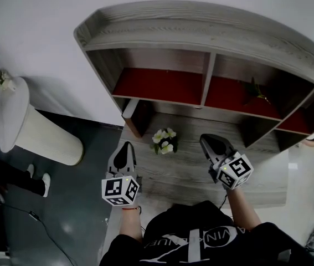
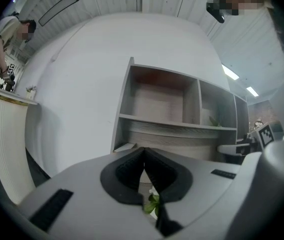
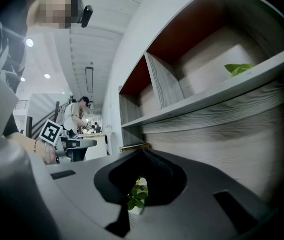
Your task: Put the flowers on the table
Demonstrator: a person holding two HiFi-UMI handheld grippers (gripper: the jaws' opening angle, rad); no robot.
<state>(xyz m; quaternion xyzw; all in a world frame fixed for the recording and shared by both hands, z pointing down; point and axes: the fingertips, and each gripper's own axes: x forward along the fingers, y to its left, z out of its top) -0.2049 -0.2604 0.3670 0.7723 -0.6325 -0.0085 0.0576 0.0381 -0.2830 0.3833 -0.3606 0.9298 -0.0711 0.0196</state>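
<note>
A small bunch of white flowers with green leaves (image 1: 163, 141) stands on the grey wooden table (image 1: 201, 176) in front of the shelf unit. My left gripper (image 1: 126, 147) is just left of it and my right gripper (image 1: 206, 140) just right, both apart from it and pointing toward the shelves. In the left gripper view the jaws (image 2: 144, 156) meet, with the flowers (image 2: 153, 202) showing below them. The right gripper (image 3: 142, 154) also has its jaws together, and the flowers (image 3: 137, 194) peek through beyond. Nothing is held by either.
The shelf unit (image 1: 206, 87) has red-backed compartments; a green plant (image 1: 256, 90) sits in the right one. A white ribbed pedestal (image 1: 29, 126) stands on the dark floor at left. A person (image 3: 76, 115) works at a counter far behind.
</note>
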